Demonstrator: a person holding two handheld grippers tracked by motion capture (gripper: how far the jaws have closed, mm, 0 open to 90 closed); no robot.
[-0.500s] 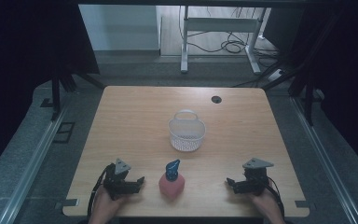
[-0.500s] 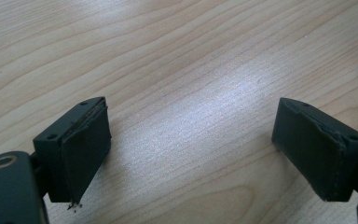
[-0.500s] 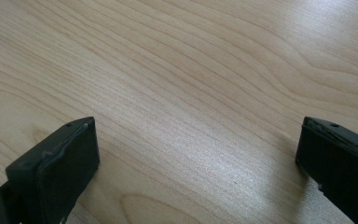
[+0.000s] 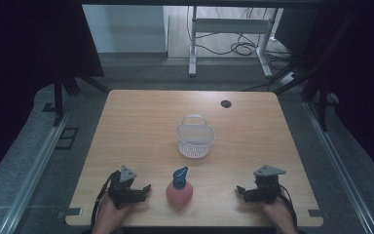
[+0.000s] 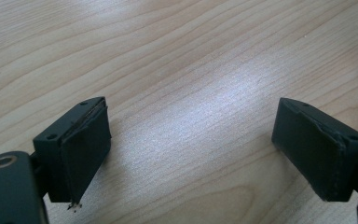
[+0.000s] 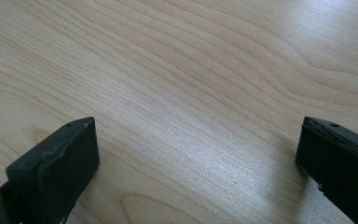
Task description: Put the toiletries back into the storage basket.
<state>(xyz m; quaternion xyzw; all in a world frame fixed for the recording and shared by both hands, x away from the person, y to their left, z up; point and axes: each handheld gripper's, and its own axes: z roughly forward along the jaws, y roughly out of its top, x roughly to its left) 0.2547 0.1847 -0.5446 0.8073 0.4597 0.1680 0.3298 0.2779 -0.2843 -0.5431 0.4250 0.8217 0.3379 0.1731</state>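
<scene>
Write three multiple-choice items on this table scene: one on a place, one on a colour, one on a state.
1. The pink bottle stands:
A. between the two grippers
B. inside the basket
C. at the far edge

2. Its cap is:
A. yellow
B. blue
C. white

3. The left gripper is:
A. shut on the bottle
B. shut on nothing
C. open, nothing between its jaws

Key: 1 A, it stands between left gripper and right gripper, nearer than the white basket; 2 B, cap looks blue; 3 C, bare table shows between the jaws.
</scene>
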